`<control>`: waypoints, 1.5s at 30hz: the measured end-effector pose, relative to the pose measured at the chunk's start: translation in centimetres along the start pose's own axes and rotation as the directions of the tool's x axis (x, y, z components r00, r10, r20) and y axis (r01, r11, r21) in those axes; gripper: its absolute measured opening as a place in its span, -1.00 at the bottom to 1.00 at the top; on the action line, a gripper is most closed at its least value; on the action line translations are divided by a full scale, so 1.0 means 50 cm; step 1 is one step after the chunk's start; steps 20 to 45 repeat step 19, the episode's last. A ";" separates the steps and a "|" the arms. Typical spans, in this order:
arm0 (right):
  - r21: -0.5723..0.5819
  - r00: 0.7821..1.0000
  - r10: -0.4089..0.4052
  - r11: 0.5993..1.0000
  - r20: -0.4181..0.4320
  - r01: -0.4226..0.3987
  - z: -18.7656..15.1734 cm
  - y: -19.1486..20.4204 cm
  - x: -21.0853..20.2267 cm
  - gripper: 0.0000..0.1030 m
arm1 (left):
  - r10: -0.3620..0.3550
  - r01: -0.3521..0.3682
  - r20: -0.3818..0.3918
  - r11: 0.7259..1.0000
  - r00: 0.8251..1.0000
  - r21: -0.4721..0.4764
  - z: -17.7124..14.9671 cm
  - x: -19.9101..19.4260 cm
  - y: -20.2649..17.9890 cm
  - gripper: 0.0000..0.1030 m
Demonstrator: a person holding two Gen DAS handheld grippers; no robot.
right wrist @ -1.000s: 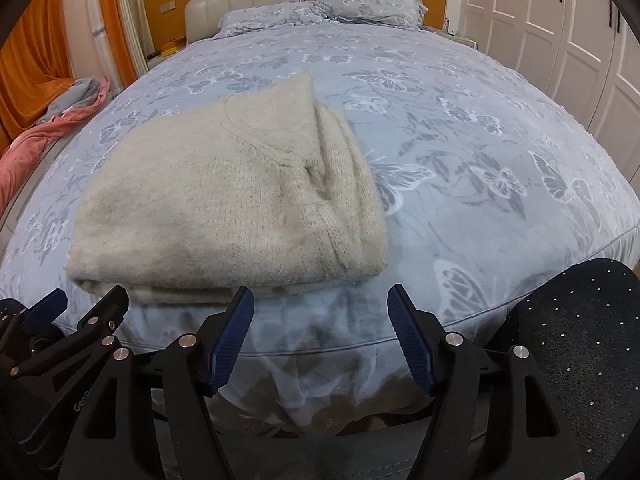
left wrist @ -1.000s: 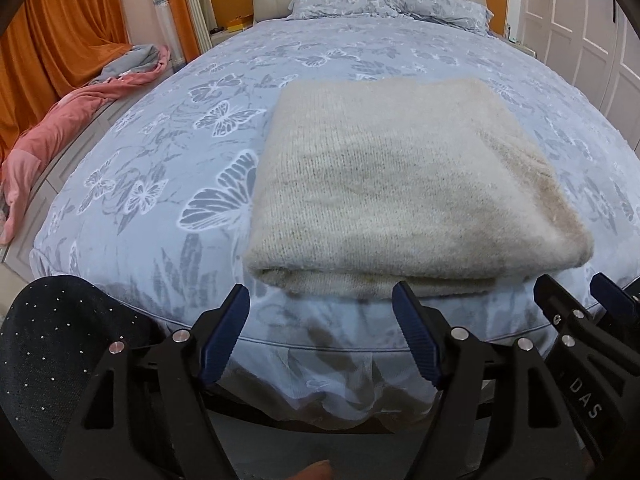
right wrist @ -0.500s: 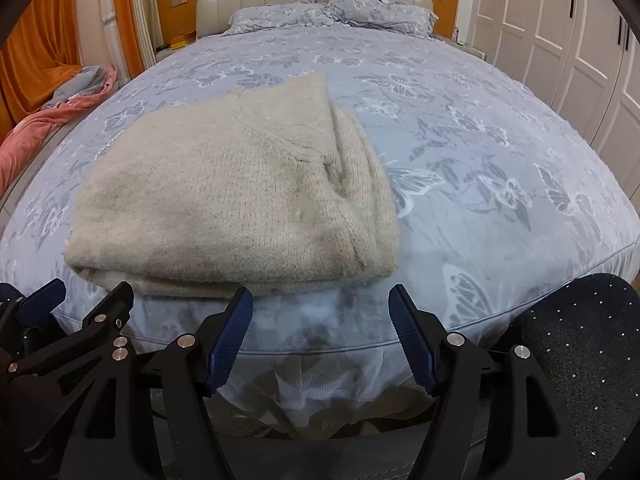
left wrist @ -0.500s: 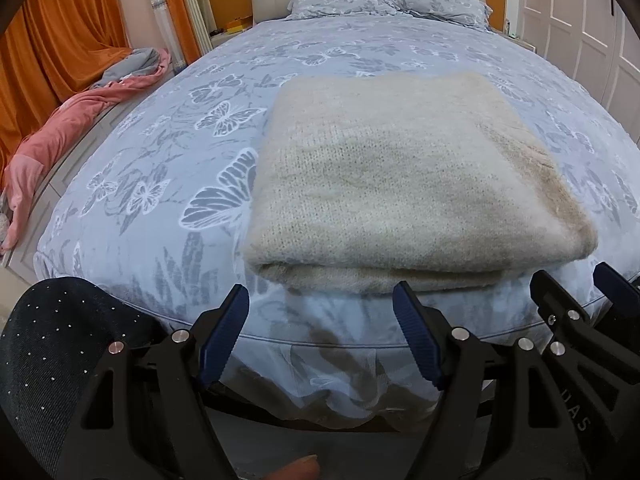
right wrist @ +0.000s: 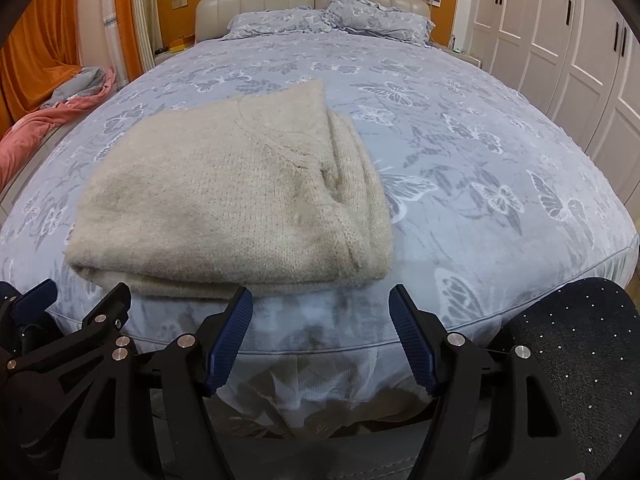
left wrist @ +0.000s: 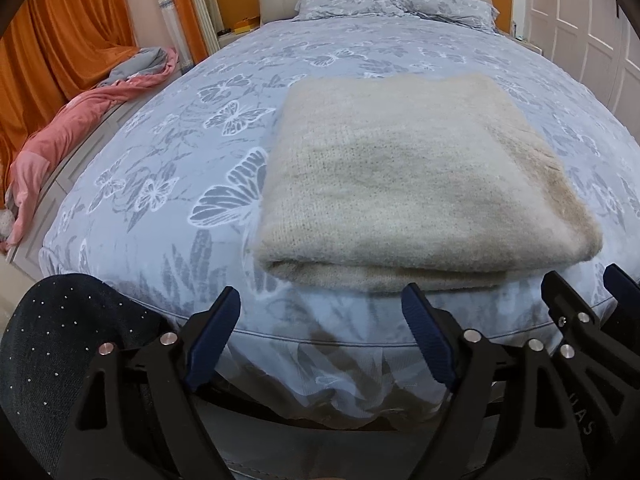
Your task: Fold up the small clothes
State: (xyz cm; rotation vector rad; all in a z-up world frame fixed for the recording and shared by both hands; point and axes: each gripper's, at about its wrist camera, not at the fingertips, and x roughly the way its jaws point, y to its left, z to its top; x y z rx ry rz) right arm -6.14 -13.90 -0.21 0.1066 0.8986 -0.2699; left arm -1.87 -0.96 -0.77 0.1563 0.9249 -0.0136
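Note:
A cream knitted sweater [left wrist: 408, 176] lies folded in a neat rectangle near the foot edge of the bed; it also shows in the right wrist view [right wrist: 236, 200], with its neckline fold at the right side. My left gripper [left wrist: 320, 320] is open and empty, held off the bed's foot edge just short of the sweater. My right gripper [right wrist: 320, 316] is open and empty, at the same edge beside it. The right gripper also shows at the right of the left wrist view [left wrist: 588, 300], and the left gripper at the left of the right wrist view [right wrist: 76, 304].
The bed [right wrist: 480, 128] has a blue butterfly-print cover and pillows [right wrist: 320, 20] at the headboard. A pink and grey blanket [left wrist: 80, 120] trails on the floor at the left by orange curtains. White wardrobe doors [right wrist: 560, 40] stand at the right. Dark speckled knees [left wrist: 52, 344] flank the grippers.
Both grippers have drifted slightly, so the sweater sits a little lower and nearer in view. The sweater has not moved, and both grippers stay open.

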 end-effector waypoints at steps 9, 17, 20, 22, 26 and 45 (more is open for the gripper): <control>-0.001 1.000 0.002 1.000 0.003 -0.002 0.000 0.002 -0.005 0.34 | 0.014 -0.014 0.019 1.000 1.000 -0.009 -0.005 -0.006 0.007 0.57; 0.005 1.000 -0.011 1.000 0.003 0.011 -0.001 0.004 -0.004 0.35 | 0.010 -0.010 0.034 1.000 0.999 0.008 -0.004 -0.010 0.003 0.44; 0.008 1.000 -0.018 1.000 0.006 0.018 -0.003 0.008 -0.007 0.35 | 0.002 -0.002 0.030 1.000 1.000 0.005 -0.004 -0.008 0.005 0.44; 0.008 1.000 -0.018 1.000 0.006 0.018 -0.003 0.008 -0.007 0.35 | 0.002 -0.002 0.030 1.000 1.000 0.005 -0.004 -0.008 0.005 0.44; 0.008 1.000 -0.018 1.000 0.006 0.018 -0.003 0.008 -0.007 0.35 | 0.002 -0.002 0.030 1.000 1.000 0.005 -0.004 -0.008 0.005 0.44; 0.008 1.000 -0.018 1.000 0.006 0.018 -0.003 0.008 -0.007 0.35 | 0.002 -0.002 0.030 1.000 1.000 0.005 -0.004 -0.008 0.005 0.44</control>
